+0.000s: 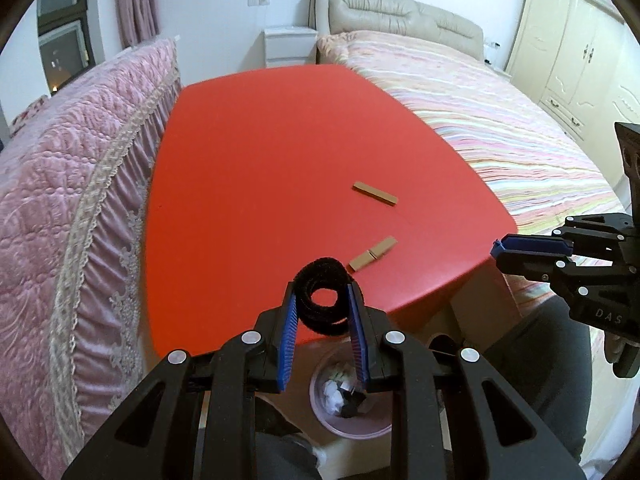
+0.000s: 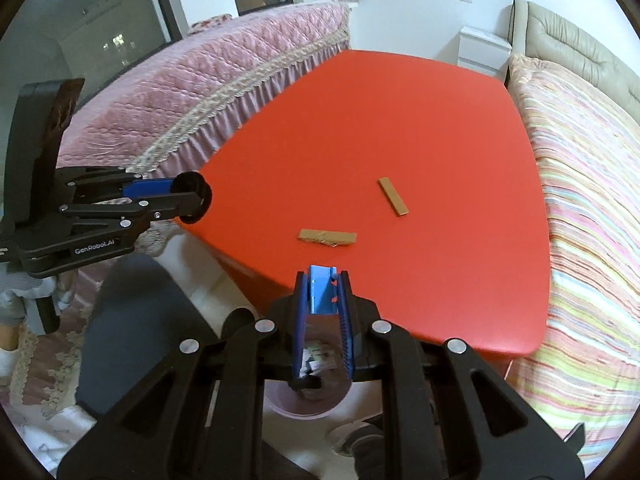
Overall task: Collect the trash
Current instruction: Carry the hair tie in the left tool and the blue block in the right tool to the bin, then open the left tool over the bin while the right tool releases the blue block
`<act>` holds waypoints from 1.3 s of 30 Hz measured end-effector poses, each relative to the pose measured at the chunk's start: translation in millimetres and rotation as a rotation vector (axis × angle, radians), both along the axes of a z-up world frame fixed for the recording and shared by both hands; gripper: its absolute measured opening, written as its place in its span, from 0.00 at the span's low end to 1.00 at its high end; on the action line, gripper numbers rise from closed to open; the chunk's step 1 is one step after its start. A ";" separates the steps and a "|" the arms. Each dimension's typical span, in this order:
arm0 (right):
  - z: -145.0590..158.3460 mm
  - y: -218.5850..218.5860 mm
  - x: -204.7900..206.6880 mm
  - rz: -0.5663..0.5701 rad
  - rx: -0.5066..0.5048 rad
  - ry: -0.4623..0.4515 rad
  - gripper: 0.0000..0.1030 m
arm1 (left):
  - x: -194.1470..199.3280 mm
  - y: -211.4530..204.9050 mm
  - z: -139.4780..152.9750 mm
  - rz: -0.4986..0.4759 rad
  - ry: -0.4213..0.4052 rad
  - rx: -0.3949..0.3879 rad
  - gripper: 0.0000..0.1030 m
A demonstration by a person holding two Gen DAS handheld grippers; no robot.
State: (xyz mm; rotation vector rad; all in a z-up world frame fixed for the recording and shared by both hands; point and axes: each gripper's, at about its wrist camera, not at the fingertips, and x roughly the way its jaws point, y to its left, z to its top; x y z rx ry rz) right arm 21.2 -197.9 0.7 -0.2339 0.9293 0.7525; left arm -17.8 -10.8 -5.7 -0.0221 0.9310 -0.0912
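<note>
My left gripper [image 1: 322,292] is shut on a black fuzzy tape roll [image 1: 320,274], held above the near edge of the red table [image 1: 260,160]. In the right wrist view the same roll [image 2: 194,200] shows edge-on in the left gripper [image 2: 200,204]. My right gripper [image 2: 322,280] is shut on a small blue folded piece [image 2: 320,296] just off the table's near edge. Two brown cardboard strips [image 1: 375,193] [image 1: 373,259] lie on the table ahead. Below both grippers stands a pink bin [image 1: 352,432] [image 2: 304,404] with white and dark scraps inside.
A pink quilted bed [image 1: 60,200] borders the table on the left and a striped bed [image 1: 520,128] on the right. A white nightstand [image 1: 290,46] stands at the far end, a cream wardrobe [image 1: 580,60] at the far right. A person's dark-trousered legs [image 2: 132,320] are near the bin.
</note>
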 end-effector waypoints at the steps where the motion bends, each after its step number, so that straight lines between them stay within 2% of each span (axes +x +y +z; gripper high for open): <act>1: 1.2 -0.3 -4.7 0.004 0.006 0.000 0.14 | -3.6 -0.9 1.7 -0.002 -0.001 -0.004 0.23; 6: 6.6 -4.2 -26.2 0.010 0.033 -0.004 0.14 | -29.8 -7.5 0.3 -0.022 -0.004 -0.019 0.23; 14: -10.0 -10.2 -47.9 0.018 0.041 0.034 0.14 | -55.8 -19.3 -15.8 -0.066 0.031 -0.041 0.23; 30: -19.7 -2.8 -55.2 0.043 0.061 0.071 0.14 | -63.1 -25.5 -17.6 -0.108 0.049 -0.059 0.23; 34: -21.7 -3.1 -54.7 0.050 0.070 0.084 0.15 | -61.0 -27.0 -20.5 -0.119 0.063 -0.072 0.32; 35: -22.2 -3.0 -53.9 0.047 0.068 0.085 0.16 | -60.3 -26.8 -21.7 -0.116 0.064 -0.073 0.44; 36: -23.4 -3.6 -52.8 0.037 0.063 0.083 0.34 | -59.5 -25.8 -22.9 -0.107 0.063 -0.069 0.61; 37: -24.2 -4.7 -51.9 0.025 0.061 0.078 0.58 | -59.2 -24.7 -23.7 -0.097 0.058 -0.058 0.70; 38: -24.7 -6.6 -51.3 0.017 0.066 0.077 0.66 | -59.3 -24.0 -23.6 -0.093 0.054 -0.054 0.81; 39: -25.3 -7.7 -50.5 0.010 0.070 0.077 0.75 | -59.2 -22.6 -23.6 -0.088 0.052 -0.055 0.86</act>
